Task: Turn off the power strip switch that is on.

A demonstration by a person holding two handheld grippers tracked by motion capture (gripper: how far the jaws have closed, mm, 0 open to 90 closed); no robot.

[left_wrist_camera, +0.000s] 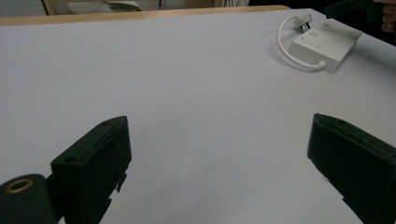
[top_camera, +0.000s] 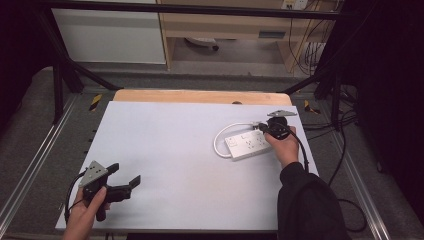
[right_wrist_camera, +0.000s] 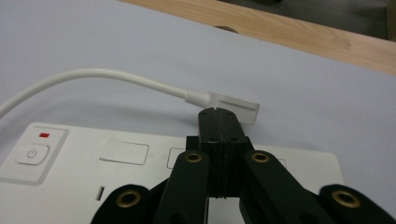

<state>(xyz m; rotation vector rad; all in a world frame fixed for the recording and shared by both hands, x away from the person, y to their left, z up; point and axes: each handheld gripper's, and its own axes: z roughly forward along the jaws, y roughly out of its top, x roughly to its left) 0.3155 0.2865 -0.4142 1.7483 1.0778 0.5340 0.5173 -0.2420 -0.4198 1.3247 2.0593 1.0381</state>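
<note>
- The white power strip [top_camera: 248, 144] was lain flat at about 3 o'clock on the white table sheet [top_camera: 175, 165], near the right edge, its socket face turned up so that the sockets and the switch [right_wrist_camera: 31, 154] with a red mark could be reached from above.
- Its white cable [top_camera: 220, 137] was looped out from the strip's 9 o'clock end and curved back round to 12 o'clock, so that the flat white plug [right_wrist_camera: 231, 105] was left just beyond the strip's far edge.
- The right gripper [right_wrist_camera: 218, 114] was held low over the strip, jaws pressed fully together, with nothing seen between them; their tips were placed at the plug's near side, touching it or just short of it, which could not be told. A closed tip was judged suited to nudging or pressing the plug rather than gripping it.
- The right hand [top_camera: 284, 147] was kept at the strip's 3 o'clock end, likely so that the strip was approached without the cable being crossed.
- The left gripper [top_camera: 122, 182] was kept well apart at about 8 o'clock, near the front left corner, jaws spread wide and empty over the bare sheet, apparently parked clear of the work.
- A wooden table edge [top_camera: 200, 96] was seen at 12 o'clock beyond the sheet.
</note>
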